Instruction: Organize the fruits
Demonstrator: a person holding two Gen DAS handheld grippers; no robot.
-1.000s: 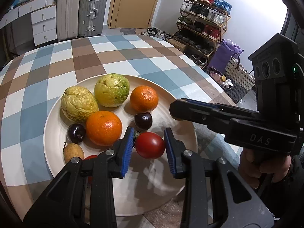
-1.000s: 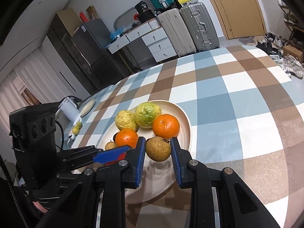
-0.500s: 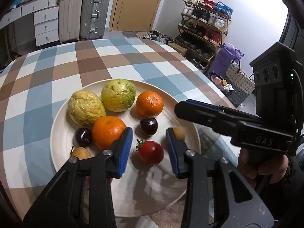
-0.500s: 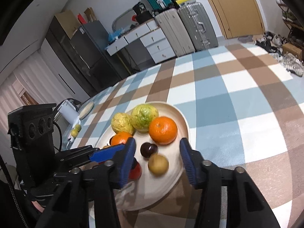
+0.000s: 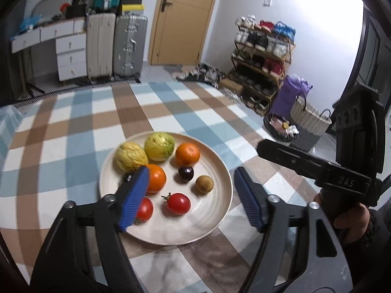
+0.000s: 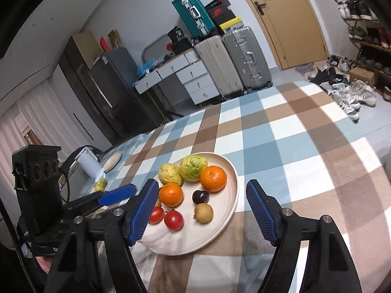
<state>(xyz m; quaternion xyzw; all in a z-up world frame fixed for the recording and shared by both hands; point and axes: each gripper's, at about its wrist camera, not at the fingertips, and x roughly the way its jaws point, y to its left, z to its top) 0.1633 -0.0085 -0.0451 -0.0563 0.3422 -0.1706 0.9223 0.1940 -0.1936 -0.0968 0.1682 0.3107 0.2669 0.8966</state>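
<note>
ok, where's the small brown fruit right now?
On the plate, near its right edge in both wrist views: brown fruit just below the dark plum, right of the tomato.

Right gripper (image 6: 200, 210) jaws wide (nothing held) above plate (image 6: 221, 229).

The plate (image 5: 220, 210) looks matt cream with faint concentric ridges. The tomatoes (image 5: 179, 203) are glossy and smooth, as is the dark plum (image 5: 186, 173); the oranges (image 6: 213, 178) have dimpled skin, and the yellow-green fruits (image 5: 159, 146) are wrinkled. A woven checked cloth (image 6: 305, 161) covers the tabletop. The jaws carry ribbed blue pads (image 6: 143, 211) on matt black plastic.
</note>
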